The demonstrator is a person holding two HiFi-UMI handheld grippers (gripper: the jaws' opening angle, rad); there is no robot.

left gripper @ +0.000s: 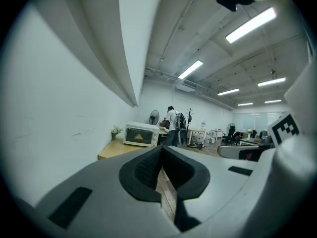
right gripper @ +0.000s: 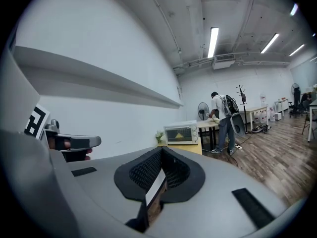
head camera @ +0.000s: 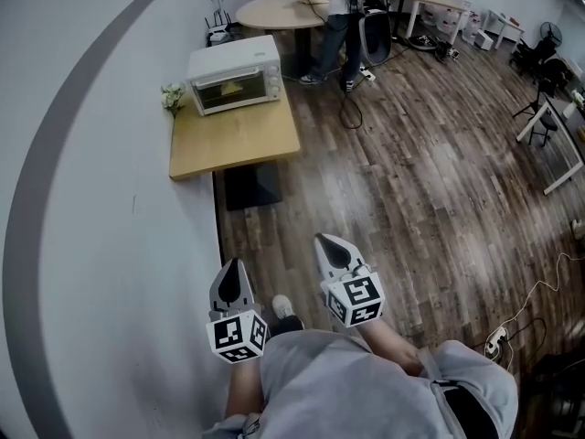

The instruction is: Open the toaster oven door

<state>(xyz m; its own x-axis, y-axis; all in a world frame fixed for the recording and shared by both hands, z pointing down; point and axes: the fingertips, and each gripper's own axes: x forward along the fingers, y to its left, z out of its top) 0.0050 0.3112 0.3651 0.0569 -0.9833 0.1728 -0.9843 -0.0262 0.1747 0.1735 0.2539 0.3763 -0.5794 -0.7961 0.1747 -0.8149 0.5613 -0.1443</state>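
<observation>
White toaster oven (head camera: 234,62), one, door (head camera: 230,90) closed; left gripper (head camera: 235,268), right gripper (head camera: 327,243), jaws together

I see a smooth white, glass-fronted toaster oven (head camera: 235,73), a matt light-wood table (head camera: 233,140), and a glossy dark wood-plank floor (head camera: 411,172).

White wall (head camera: 101,154) — wooden floor (head camera: 430,190)
</observation>
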